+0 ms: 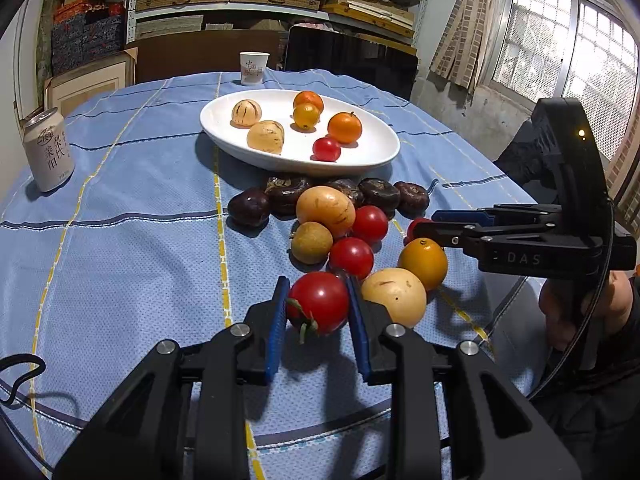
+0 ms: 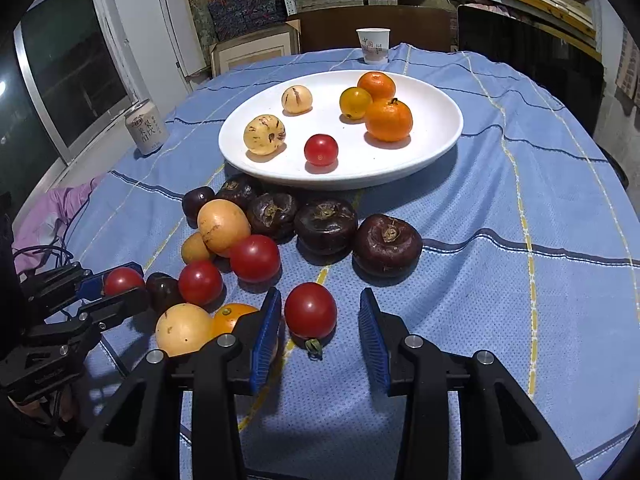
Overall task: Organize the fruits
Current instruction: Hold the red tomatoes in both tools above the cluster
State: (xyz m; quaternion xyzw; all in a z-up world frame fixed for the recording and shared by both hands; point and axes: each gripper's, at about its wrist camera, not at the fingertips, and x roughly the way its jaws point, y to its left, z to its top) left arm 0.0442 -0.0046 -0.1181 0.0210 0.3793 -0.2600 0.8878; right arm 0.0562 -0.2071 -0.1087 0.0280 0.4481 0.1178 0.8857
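Fruits point(image 2: 256, 258) heaped before white plate point(image 2: 440, 148), left gripper point(image 1: 318, 306) clamping tomato point(image 1: 320, 300), right gripper point(image 2: 320, 320) "DAS" unclenched around second tomato point(image 2: 310, 310)

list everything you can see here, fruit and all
plate: one, white, mid table
striped fruits: two, cream, on the plate
oranges: two, orange, on the plate
small yellow fruit: one, yellow, on the plate
plate tomato: one, red, on the plate
dark fruits: six, brown-black, on the cloth before the plate
tan fruits: four, tan to yellow-orange, in the pile
loose tomatoes: two, red, in the pile
can: one, white, left of the plate
paper cup: one, white, behind the plate
tablecloth: one, blue, covers the table
left gripper: black, blue pads, shut on held tomato
right gripper: black, blue pads, open around fourth tomato
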